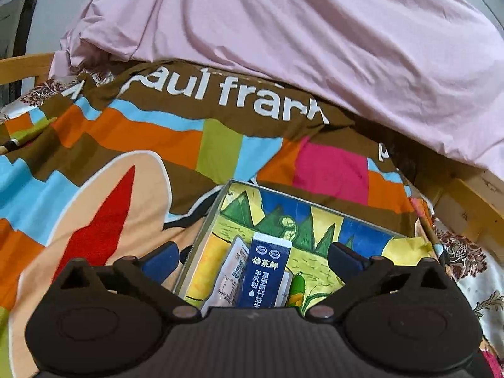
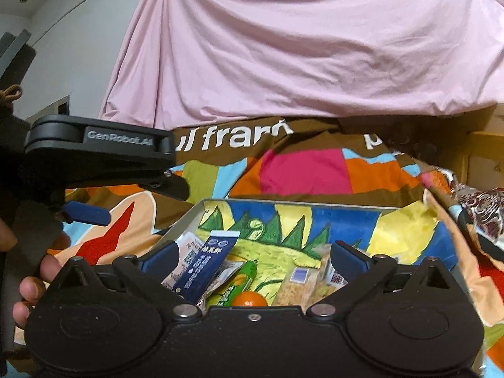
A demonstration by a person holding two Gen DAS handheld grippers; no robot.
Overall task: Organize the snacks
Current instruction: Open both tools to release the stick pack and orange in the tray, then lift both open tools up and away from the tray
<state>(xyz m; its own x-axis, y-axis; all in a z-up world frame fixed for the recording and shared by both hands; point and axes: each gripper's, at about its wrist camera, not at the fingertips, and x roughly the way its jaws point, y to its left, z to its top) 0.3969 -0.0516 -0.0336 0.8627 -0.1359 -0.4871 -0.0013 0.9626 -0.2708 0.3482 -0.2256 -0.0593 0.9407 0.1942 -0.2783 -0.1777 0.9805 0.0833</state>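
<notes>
Low in the middle of both views, a shallow box with a crayon-style dinosaur lining holds the snacks: a navy packet lettered in white, a green pouch, an orange fruit and a clear cracker pack. Left gripper and right gripper both gape wide, holding nothing.

Bed cover: colourful patchwork sheet, white lettering.
Behind: pink cloth draped high.
Wall: pale grey.
Frame: wooden rail.
</notes>
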